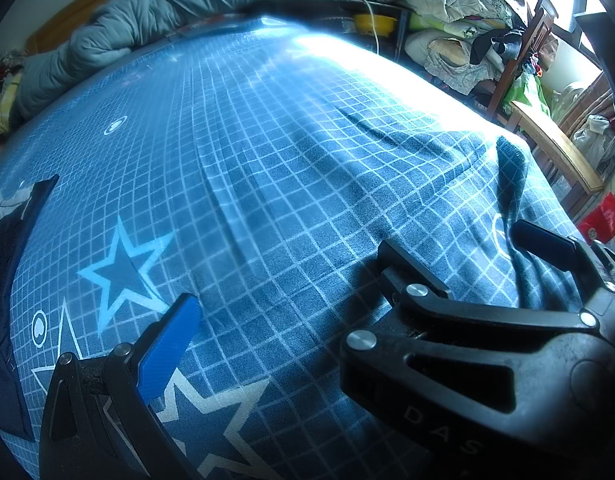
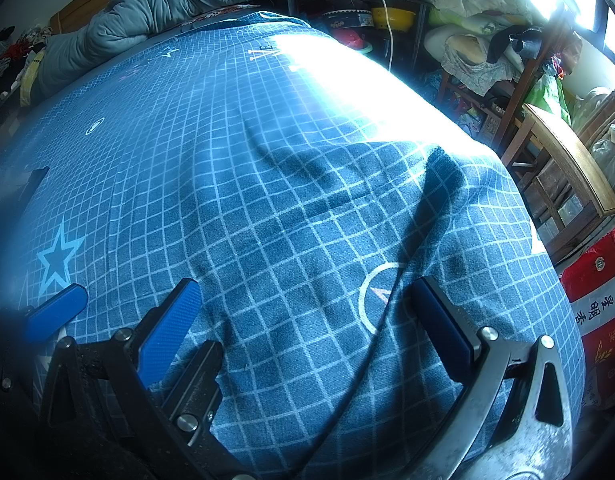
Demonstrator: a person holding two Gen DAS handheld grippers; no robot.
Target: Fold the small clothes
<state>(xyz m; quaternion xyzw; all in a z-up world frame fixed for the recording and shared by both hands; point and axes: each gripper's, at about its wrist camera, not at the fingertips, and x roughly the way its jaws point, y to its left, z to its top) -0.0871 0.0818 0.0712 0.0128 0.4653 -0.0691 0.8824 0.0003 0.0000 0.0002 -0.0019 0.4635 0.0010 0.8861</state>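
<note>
A dark navy garment lies flat at the far left of the bed; in the right wrist view only its dark corner shows. My left gripper is open over the blue checked bedsheet. Its left blue pad shows, but its right finger is hidden behind the black body of the right gripper, which crosses close in front. In its own view my right gripper is open and holds nothing, with bare sheet between the pads. The left gripper's pad shows beside it.
The sheet is rucked into a raised fold near the bed's right edge. A grey quilt lies along the head of the bed. Beside the bed on the right are a wooden chair, piled bedding and a red sack.
</note>
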